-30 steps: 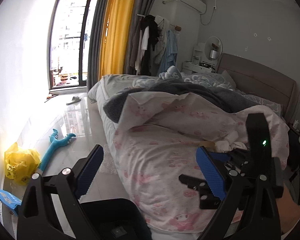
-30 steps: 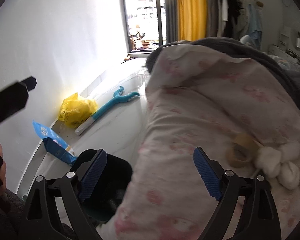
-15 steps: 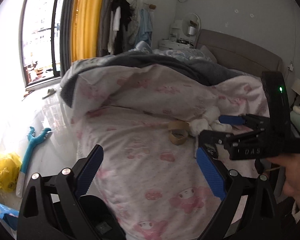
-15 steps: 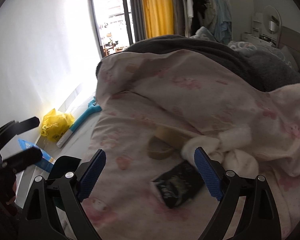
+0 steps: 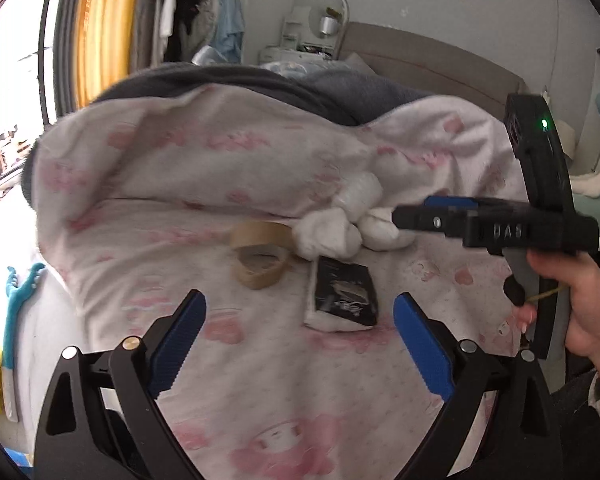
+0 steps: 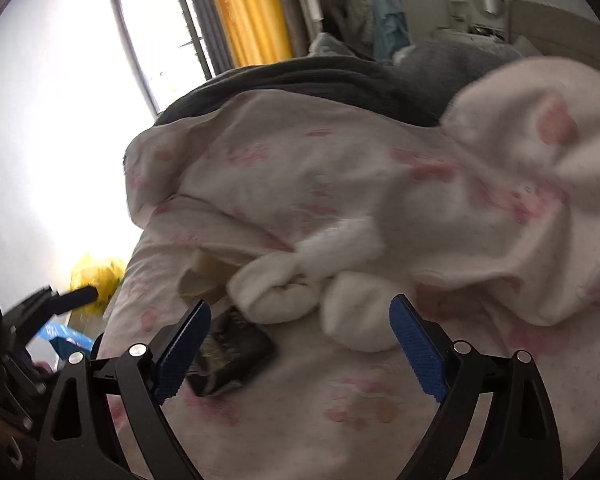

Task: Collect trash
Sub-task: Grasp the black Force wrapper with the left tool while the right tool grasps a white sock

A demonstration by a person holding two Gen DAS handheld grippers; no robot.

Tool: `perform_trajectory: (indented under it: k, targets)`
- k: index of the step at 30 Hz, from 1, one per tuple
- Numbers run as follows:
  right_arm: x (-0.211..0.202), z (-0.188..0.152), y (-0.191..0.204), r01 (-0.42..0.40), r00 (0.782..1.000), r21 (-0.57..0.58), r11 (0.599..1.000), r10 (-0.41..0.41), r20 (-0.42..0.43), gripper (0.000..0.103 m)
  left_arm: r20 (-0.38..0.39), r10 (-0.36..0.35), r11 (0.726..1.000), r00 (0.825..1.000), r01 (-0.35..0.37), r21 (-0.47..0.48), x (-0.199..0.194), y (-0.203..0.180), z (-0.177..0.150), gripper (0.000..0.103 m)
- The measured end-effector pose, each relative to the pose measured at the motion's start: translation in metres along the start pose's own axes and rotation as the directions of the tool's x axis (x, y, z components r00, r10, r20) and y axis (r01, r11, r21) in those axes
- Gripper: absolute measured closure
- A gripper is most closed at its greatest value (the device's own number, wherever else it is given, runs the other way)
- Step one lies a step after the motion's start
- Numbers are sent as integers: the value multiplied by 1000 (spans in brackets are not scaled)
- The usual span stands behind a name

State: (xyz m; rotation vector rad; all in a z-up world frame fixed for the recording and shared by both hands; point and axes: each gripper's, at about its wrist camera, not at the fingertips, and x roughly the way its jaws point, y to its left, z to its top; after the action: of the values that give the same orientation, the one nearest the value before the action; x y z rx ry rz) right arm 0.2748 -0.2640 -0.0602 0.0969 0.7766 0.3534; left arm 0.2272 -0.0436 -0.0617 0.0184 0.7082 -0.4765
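On the pink-patterned bed cover point(image 5: 260, 400) lie a black wrapper point(image 5: 342, 294), a brown tape roll point(image 5: 260, 258) and several white crumpled tissues point(image 5: 332, 232). My left gripper point(image 5: 300, 340) hovers open just short of the wrapper, nothing between its blue pads. My right gripper point(image 6: 300, 344) is open over the tissues point(image 6: 284, 288), with the black wrapper point(image 6: 232, 356) by its left finger. In the left wrist view, the right gripper's fingers point(image 5: 416, 216) reach in from the right beside the tissues, held by a hand point(image 5: 568, 304).
A rumpled pink duvet point(image 5: 240, 152) and dark blanket point(image 5: 284, 84) rise behind the trash. On the floor at the left lie a yellow bag point(image 6: 96, 276), a blue packet point(image 6: 66, 336) and a teal-handled tool point(image 5: 16, 312). A headboard point(image 5: 420, 68) stands at the back right.
Both grippers have swung from the floor side over the bed and come closer to the wrapper, tape roll and tissues. The black bin has left both views. Both stay open.
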Motion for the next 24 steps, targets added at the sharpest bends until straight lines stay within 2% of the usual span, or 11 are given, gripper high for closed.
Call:
perform_trajectory:
  k: [8,12,14,17,20,22,24]
  targets:
    - [17,-4,-27,22,998,34,999,-20,-56,11,-64,-29,999,998,32,43,41,-17,-2,7]
    - [27,-6,-30,75,994,-7,997,-75,-81,11,-83,-24,999,996,27,41,54,-20,-3,7]
    - [33,-6,-35,59,994,8,998,-58,-88,12,-85,-26,999,996,30,39,58,-23,-3,7]
    - [38,-4,-40,69,993,5,998,-68,-94,27,-98,-27,998,995,32,45,66,-29,-3,7]
    - [48,-6,-43,54,991,4,999,-53,-123,33,-118,-3,998,993,11,67,72,-34,-5,7]
    - [52,-8,-44,34,989,4,999,-33,-141,42,-124,-5,998,992,13,68,75,-35,-5,7]
    - [48,-9,-45,23,990,-5,1000,-24,-139,46,-130,-7,998,992,15,63,78,-36,-5,7]
